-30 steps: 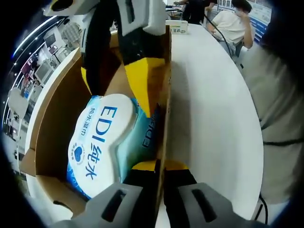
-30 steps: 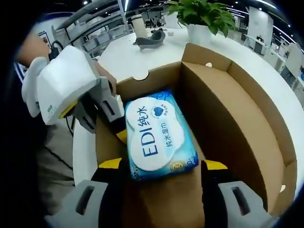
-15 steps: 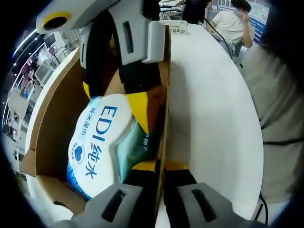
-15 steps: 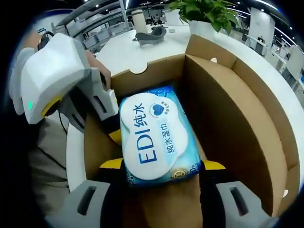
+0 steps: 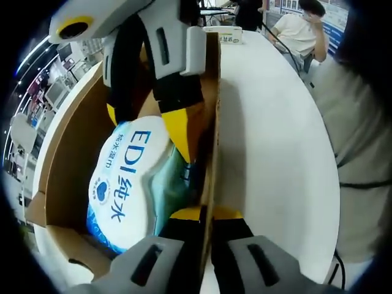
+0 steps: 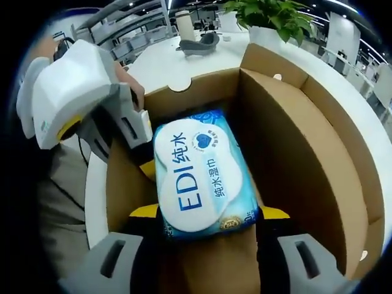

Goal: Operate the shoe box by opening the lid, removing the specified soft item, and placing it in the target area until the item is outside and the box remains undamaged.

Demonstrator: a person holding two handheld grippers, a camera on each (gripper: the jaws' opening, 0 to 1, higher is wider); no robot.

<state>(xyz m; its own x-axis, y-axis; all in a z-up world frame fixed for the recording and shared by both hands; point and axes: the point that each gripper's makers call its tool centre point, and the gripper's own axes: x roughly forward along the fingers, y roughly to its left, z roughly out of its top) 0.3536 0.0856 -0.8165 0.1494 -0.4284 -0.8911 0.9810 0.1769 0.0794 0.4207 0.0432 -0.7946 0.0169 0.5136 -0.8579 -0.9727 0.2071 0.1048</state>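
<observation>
Right claw (image 6: 202,214) pinching wipes pack (image 6: 199,174) inside box (image 6: 294,135); left claw (image 5: 205,215) clamped on box wall.

Broad white surface (image 5: 275,141), curving away toward a seated person (image 5: 300,27) at its far end. Leafy green plant (image 6: 269,15) in a white pot near the edge, with a pale cylinder (image 6: 184,24) and a grey object (image 6: 201,43) beside. Open office behind, desks in rows, bright ceiling strip lights.
</observation>
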